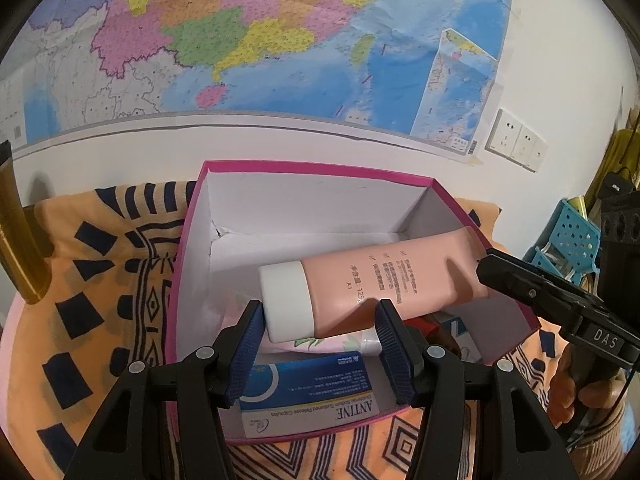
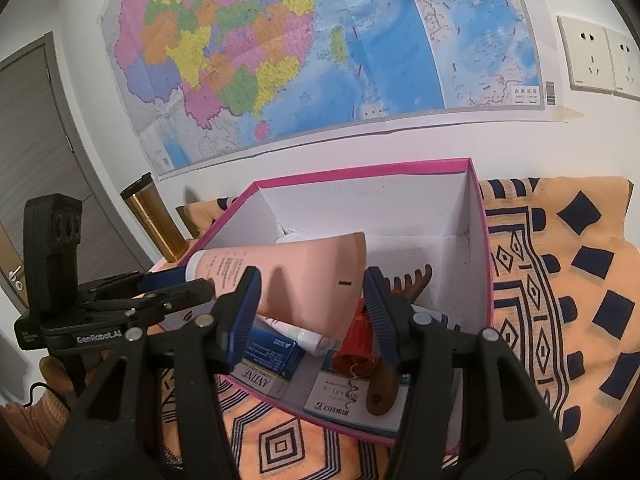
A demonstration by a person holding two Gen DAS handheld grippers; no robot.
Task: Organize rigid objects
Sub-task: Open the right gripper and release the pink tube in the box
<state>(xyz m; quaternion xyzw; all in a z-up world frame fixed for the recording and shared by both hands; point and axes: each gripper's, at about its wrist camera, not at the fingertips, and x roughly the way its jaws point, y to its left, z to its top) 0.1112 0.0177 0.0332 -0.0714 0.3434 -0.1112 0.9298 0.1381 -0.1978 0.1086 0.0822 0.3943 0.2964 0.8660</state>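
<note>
A pink tube with a white cap (image 1: 372, 284) is held over the pink-rimmed box (image 1: 320, 169), spanning both grippers. My left gripper (image 1: 320, 318) is shut on its cap end. My right gripper (image 2: 312, 292) is shut on its flat crimped end (image 2: 316, 280). In the box lie a blue and white medicine carton (image 1: 312, 392), a white tube (image 2: 304, 334), a red corkscrew (image 2: 356, 348), a brown wooden comb (image 2: 396, 320) and another white carton (image 2: 352, 400).
The box sits on an orange patterned cloth (image 2: 560, 300). A gold tumbler (image 2: 154, 220) stands at its left against the wall. A map (image 2: 320, 48) and wall sockets (image 2: 600, 56) are behind. A blue basket (image 1: 572, 240) is at far right.
</note>
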